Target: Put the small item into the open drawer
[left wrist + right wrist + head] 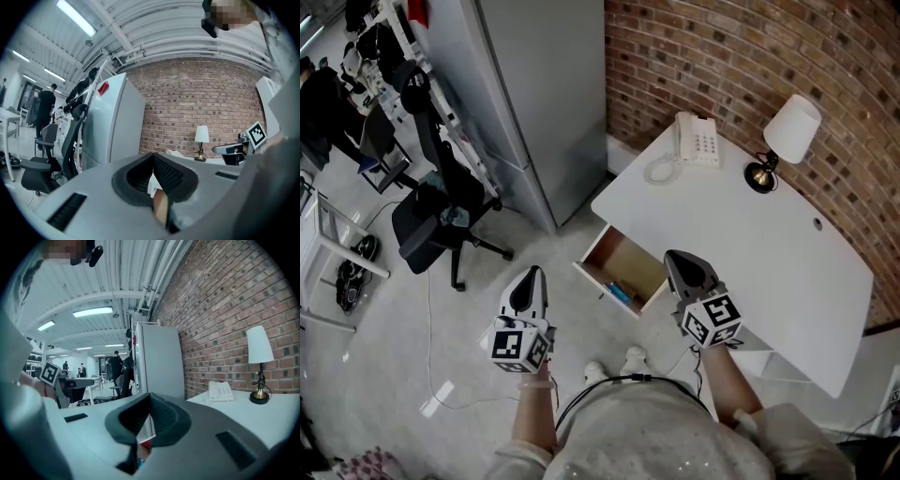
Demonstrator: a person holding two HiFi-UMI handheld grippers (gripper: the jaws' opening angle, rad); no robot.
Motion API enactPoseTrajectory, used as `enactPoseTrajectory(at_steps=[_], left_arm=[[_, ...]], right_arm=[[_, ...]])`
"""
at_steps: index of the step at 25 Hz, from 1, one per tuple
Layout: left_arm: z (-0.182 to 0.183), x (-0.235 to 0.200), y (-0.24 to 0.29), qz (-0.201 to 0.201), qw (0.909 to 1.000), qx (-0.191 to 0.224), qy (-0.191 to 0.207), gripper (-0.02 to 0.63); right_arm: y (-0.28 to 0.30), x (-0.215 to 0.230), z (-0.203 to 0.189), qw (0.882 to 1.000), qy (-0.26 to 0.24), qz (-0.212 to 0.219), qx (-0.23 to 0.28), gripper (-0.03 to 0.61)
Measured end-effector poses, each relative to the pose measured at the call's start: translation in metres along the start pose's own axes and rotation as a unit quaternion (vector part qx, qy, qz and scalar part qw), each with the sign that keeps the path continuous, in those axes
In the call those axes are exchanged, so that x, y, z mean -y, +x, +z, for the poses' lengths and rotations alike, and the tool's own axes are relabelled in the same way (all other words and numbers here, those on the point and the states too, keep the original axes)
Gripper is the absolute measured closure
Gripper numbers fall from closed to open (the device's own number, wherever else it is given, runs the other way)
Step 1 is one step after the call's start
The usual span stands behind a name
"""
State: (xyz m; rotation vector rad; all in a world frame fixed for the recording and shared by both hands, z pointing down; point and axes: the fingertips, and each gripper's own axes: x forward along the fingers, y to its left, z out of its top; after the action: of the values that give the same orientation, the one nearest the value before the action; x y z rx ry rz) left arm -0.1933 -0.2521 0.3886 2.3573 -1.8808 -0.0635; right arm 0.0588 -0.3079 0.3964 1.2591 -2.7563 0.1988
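The wooden drawer (590,247) stands pulled out of the white desk (769,244). A small blue item (621,292) lies inside it near the front right corner. My right gripper (676,256) hovers over the drawer's right side, shut, with nothing seen between its jaws. My left gripper (532,273) hangs over the floor to the left of the drawer, also shut and empty. In the left gripper view the left gripper (153,157) has its jaws meeting at the tips. In the right gripper view the right gripper (149,397) is shut in the same way.
A white telephone (697,141) and a table lamp (787,136) stand at the desk's far side by the brick wall. A tall grey cabinet (544,94) rises left of the desk. A black office chair (441,216) is on the floor further left.
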Motion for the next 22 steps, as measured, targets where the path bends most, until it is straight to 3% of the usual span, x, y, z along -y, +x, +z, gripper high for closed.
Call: enactPoseTrajectory(at_steps=[22], left_arm=[[0.010, -0.013, -0.005, 0.011, 0.9999, 0.012, 0.000, 0.607]], right_arm=[[0.003, -0.004, 0.014, 1.000, 0.000, 0.003, 0.022, 0.574]])
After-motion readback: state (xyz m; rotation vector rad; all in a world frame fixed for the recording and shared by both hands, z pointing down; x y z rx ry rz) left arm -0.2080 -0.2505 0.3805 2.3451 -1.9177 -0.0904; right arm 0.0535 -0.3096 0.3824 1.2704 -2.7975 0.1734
